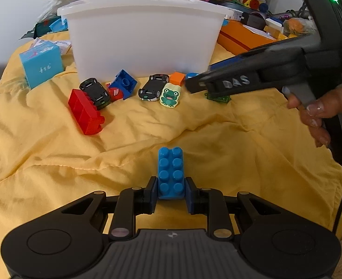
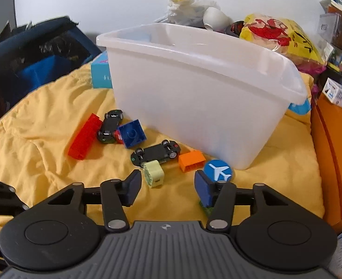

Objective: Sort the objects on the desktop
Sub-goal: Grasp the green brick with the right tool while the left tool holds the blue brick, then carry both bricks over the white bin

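My left gripper is shut on a light blue studded brick, held just above the yellow cloth. My right gripper is open with nothing between its fingers; a pale green frog eraser lies just ahead of its left finger. In the left wrist view the right gripper reaches in from the right, by the frog eraser. A white plastic bin stands behind. In front of it lie a red brick, two black toy cars, a dark blue brick, an orange brick and a blue plane disc.
A cyan box sits left of the bin. An orange box borders the cloth on the right. A dark blue bag lies at the far left. Clutter, with a yellow bag, is piled behind the bin. A person's hand holds the right gripper.
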